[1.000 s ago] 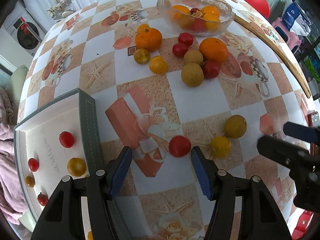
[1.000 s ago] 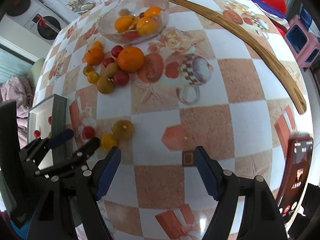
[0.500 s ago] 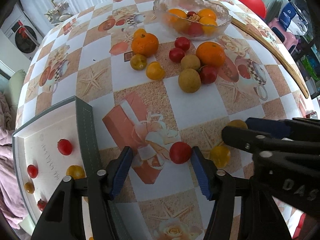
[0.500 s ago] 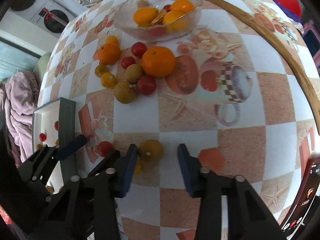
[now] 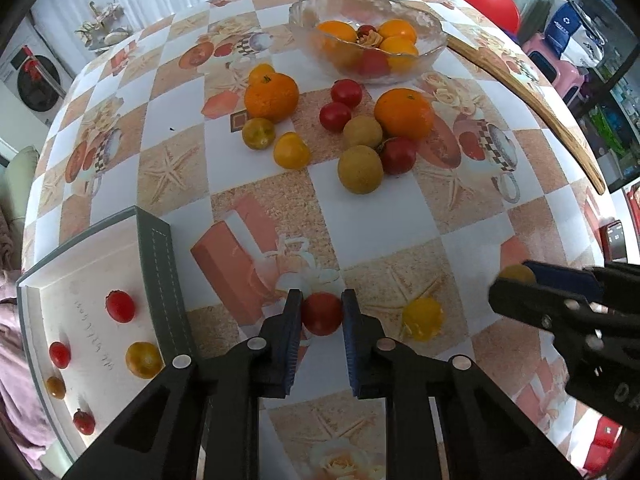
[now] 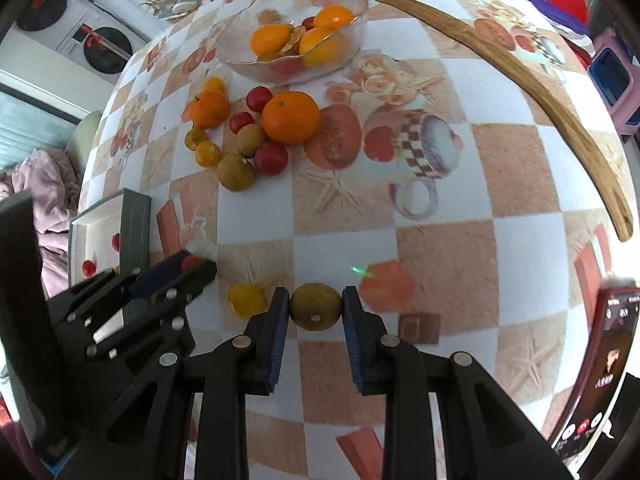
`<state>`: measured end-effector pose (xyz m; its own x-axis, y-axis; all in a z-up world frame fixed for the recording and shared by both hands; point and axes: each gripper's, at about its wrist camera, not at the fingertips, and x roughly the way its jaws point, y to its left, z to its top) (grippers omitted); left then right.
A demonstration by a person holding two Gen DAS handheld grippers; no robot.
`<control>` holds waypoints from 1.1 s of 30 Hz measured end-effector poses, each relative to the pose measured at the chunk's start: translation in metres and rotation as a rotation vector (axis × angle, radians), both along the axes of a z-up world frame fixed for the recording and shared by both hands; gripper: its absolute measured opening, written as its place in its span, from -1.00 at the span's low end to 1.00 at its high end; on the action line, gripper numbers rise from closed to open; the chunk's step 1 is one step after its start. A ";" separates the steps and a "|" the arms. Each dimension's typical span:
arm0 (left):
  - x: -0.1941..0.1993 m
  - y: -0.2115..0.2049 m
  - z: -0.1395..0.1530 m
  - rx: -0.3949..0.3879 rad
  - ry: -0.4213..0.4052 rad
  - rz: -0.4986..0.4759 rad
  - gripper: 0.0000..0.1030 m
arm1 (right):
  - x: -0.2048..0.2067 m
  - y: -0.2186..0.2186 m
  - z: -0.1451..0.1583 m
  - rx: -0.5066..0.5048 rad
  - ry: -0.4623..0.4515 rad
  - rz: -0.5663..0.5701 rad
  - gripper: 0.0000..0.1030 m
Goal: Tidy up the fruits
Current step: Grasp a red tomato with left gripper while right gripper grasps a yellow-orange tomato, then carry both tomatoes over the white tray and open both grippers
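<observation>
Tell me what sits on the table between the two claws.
One small round yellow tomato lies alone on the tablecloth between the left claw and right claw; the right wrist view shows it best.

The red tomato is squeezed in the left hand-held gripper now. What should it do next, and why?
Probably lift the red tomato straight up. The left hand-held gripper grips it on both sides, and it looks to be still down on the table, short of the tray.

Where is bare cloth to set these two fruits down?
Free: the wide stretch between the wooden stick and the fruit cluster, and the squares ahead of the right gripper. Crowded: below the glass bowl; the white tray has gaps between tomatoes.
</observation>
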<state>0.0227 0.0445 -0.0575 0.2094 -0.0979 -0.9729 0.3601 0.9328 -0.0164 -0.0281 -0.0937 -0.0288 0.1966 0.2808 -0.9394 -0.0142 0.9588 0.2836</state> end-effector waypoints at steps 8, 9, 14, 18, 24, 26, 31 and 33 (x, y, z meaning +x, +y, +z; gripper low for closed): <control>-0.005 0.020 0.007 -0.043 0.027 0.043 -0.60 | -0.029 0.006 0.009 -0.042 -0.010 0.025 -0.44; -0.007 0.023 0.010 -0.046 0.026 0.045 -0.60 | -0.032 0.007 0.010 -0.045 -0.009 0.026 -0.44; -0.020 0.036 0.026 -0.068 0.017 0.048 -0.60 | -0.045 0.012 0.016 -0.067 -0.011 0.031 -0.44; -0.033 0.051 0.043 -0.093 -0.001 0.058 -0.60 | -0.055 0.016 0.024 -0.082 -0.017 0.034 -0.44; -0.047 0.071 0.057 -0.105 -0.018 0.078 -0.60 | -0.063 0.023 0.032 -0.100 -0.023 0.037 -0.43; -0.050 0.075 0.060 -0.108 -0.020 0.087 -0.60 | -0.065 0.026 0.035 -0.103 -0.026 0.036 -0.43; -0.058 0.093 0.068 -0.100 -0.031 0.105 -0.60 | -0.070 0.037 0.043 -0.110 -0.039 0.054 -0.43; -0.062 0.103 0.069 -0.094 -0.032 0.121 -0.60 | -0.072 0.044 0.047 -0.111 -0.044 0.066 -0.43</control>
